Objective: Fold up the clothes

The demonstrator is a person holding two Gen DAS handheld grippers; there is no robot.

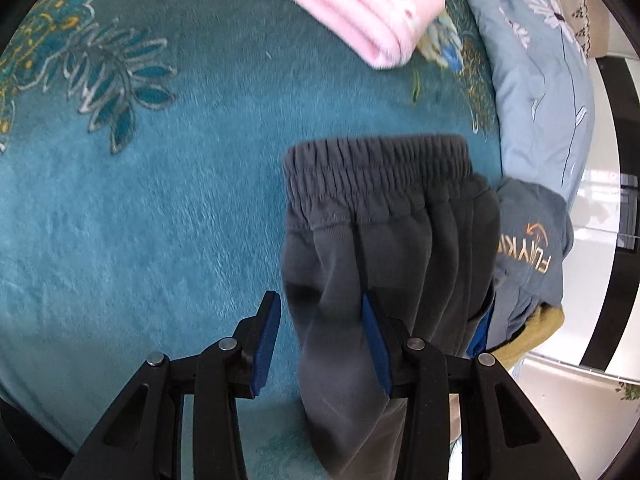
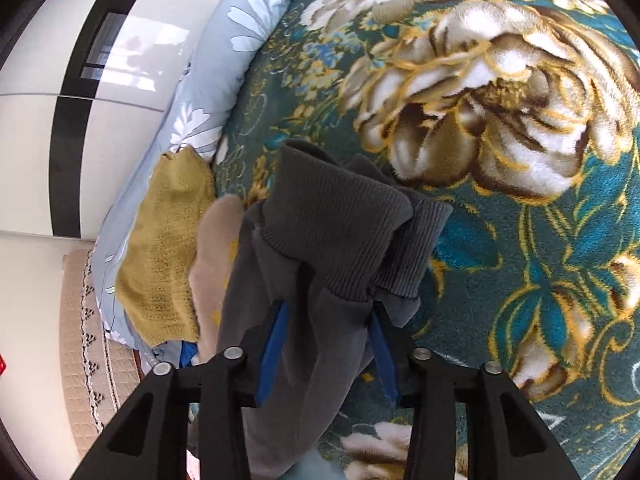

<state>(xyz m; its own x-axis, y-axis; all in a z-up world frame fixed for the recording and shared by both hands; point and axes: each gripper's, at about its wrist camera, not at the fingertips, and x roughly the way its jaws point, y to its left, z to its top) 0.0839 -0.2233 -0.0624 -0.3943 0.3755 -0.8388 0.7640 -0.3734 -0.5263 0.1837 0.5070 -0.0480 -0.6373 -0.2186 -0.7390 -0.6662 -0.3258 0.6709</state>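
Dark grey sweatpants [image 1: 380, 220] hang over the teal floral blanket [image 1: 160, 220], their elastic waistband [image 1: 376, 160] turned away from the camera. My left gripper [image 1: 322, 340] is shut on a fold of this cloth, which fills most of the gap between the blue pads and spills over the right finger [image 1: 376, 340]. In the right wrist view, the ribbed leg cuffs [image 2: 340, 220] of the sweatpants bunch just past my right gripper [image 2: 328, 352]. It is shut on the thick grey fabric, which packs the space between its pads.
A folded pink garment [image 1: 360, 4] lies at the far side. A pale blue flowered quilt [image 1: 540, 100] runs along the bed edge. A grey-blue top with orange lettering [image 1: 532, 240] and a mustard knit [image 2: 168, 248] lie on it. White glossy cabinet doors [image 2: 40, 140] stand beyond.
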